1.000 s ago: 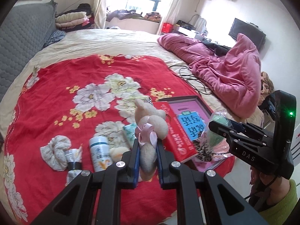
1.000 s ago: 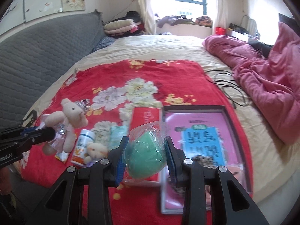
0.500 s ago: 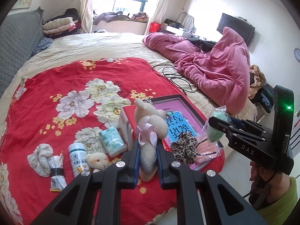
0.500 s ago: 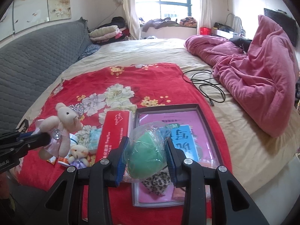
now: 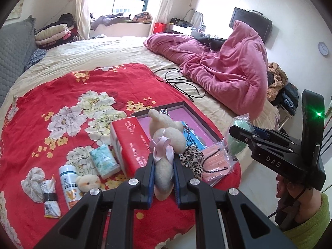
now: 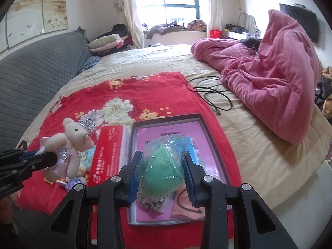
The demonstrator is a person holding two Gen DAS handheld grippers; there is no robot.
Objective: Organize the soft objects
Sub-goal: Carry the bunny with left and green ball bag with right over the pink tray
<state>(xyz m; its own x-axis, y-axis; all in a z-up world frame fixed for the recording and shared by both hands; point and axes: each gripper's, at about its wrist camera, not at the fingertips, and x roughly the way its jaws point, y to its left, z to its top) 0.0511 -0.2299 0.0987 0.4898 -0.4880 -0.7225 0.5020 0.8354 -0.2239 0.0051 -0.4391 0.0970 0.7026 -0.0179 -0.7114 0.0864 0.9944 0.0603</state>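
My left gripper point(image 5: 163, 173) is shut on a cream plush bear point(image 5: 166, 143) with a pink bow, held above the near edge of the red floral blanket point(image 5: 62, 95). The same bear point(image 6: 70, 141) shows at the left of the right wrist view. My right gripper point(image 6: 162, 173) is shut on a green soft object in a clear bag point(image 6: 164, 166), held over the flat box tray point(image 6: 166, 117). That bag point(image 5: 236, 137) appears at the right of the left wrist view. In the tray lie a leopard-print scrunchie point(image 5: 191, 157) and a bagged pink item point(image 5: 213, 161).
On the blanket lie a red tissue box point(image 5: 128, 141), a tissue pack point(image 5: 104, 160), a white bottle point(image 5: 69, 184), a small bear point(image 5: 88, 183), a cloth scrunchie point(image 5: 33, 181) and a snack packet point(image 5: 50, 199). A pink quilt point(image 5: 228, 66) and black cable point(image 5: 182, 85) lie beyond. Bed edge is near.
Both grippers have drifted to the right and slightly back with their objects still held. More of the tray, scrunchie and bed edge now shows beneath them.
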